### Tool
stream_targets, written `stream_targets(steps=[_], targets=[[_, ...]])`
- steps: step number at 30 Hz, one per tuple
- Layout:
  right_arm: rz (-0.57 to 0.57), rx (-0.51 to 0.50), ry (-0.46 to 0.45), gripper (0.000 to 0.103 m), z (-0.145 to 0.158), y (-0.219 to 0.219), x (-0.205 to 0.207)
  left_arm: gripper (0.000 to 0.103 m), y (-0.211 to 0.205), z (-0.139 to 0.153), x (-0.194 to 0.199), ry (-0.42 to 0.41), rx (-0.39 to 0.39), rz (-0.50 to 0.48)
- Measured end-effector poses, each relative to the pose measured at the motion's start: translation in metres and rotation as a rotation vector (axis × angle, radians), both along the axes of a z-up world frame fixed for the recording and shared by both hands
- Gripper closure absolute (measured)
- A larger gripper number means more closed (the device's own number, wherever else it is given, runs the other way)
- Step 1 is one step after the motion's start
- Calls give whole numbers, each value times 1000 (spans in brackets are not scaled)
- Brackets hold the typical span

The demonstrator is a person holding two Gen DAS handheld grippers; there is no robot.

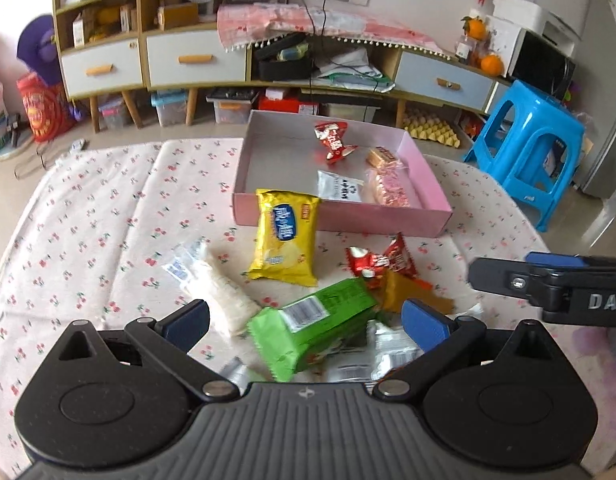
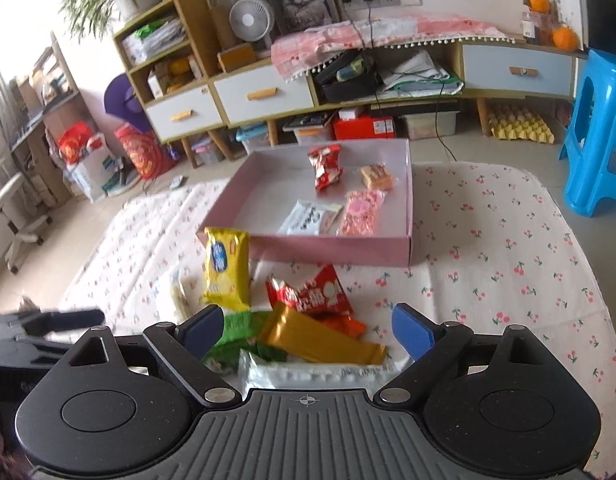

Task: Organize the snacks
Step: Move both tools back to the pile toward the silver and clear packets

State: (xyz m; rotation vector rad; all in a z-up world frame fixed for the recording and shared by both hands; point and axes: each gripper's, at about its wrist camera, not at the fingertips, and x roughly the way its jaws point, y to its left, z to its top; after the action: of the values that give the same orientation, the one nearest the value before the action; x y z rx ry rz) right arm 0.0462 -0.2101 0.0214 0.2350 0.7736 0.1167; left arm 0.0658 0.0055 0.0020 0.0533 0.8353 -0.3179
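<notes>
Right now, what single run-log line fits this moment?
stage: reaching | left tongs: open over green packet | right tongs: open over gold packet | pink box: four snacks inside

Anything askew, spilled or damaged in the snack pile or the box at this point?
Nothing looks damaged or spilled. The yellow chip bag leans askew against the near wall of the pink box rather than lying inside it. The other loose snacks, among them the green packet and gold bar, lie overlapping in a heap on the cherry-print cloth.
</notes>
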Motion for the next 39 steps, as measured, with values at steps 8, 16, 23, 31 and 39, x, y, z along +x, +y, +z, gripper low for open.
stream_targets(steps=[8,16,23,31,39], targets=[[45,-59,24,10,-11,2,-15,1,23,-17,-3,6,25,-47],[-16,-144,161,10,-45,4,-15,5,39,-45,2,165,-8,104],[-89,-168,240,10,-64,3,-11,8,34,-59,3,182,-11,211],[-86,-268,277,10,-86,9,-8,14,35,-66,-8,161,99,169],[-32,-322,239,10,-82,-3,-23,14,55,-66,-16,147,119,101]])
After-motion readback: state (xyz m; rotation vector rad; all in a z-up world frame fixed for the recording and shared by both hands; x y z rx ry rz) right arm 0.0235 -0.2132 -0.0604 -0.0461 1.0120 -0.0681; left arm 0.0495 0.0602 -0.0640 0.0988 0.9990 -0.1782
